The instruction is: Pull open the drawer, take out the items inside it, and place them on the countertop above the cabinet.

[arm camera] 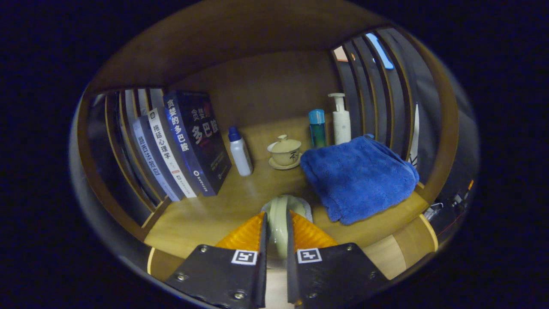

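My gripper is shut on a pale green ceramic piece, a rounded item that stands out between and just ahead of both fingers. It hangs low over the front of the wooden countertop. Beyond it on the countertop lie a folded blue towel to the right, a lidded cream teacup on a saucer straight ahead, and a white bottle with a blue cap to its left. The drawer is hidden beneath the fingers.
Several books lean upright at the left against a slatted wooden side. A teal bottle and a white pump bottle stand at the back right near the other slatted side. A wooden back panel closes the shelf.
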### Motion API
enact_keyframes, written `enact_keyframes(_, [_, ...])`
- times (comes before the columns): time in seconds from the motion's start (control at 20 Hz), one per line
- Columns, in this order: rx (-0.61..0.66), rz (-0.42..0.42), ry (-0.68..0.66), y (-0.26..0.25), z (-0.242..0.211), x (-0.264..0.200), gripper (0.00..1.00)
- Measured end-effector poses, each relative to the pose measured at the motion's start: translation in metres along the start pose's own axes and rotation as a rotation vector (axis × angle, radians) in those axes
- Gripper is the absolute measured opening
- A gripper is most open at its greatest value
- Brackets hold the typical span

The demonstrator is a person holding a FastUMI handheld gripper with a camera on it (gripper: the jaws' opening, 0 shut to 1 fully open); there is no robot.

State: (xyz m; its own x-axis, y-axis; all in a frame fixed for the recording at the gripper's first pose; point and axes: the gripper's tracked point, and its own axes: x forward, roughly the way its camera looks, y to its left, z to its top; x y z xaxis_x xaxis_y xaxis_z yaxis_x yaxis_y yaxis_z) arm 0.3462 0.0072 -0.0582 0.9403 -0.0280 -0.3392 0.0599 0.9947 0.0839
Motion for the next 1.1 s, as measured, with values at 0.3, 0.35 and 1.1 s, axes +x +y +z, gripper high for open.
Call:
enact_keyframes(0.3, [0.0, 0.023, -0.008, 0.012, -0.002, 0.01, 0.25])
enact_keyframes(0.35, [0.004, 0.027, -0.007, 0.013, -0.003, 0.011, 0.29])
enact_keyframes(1.1, [-0.058, 0.087, -0.082, 0.02, 0.022, -0.075, 0.99])
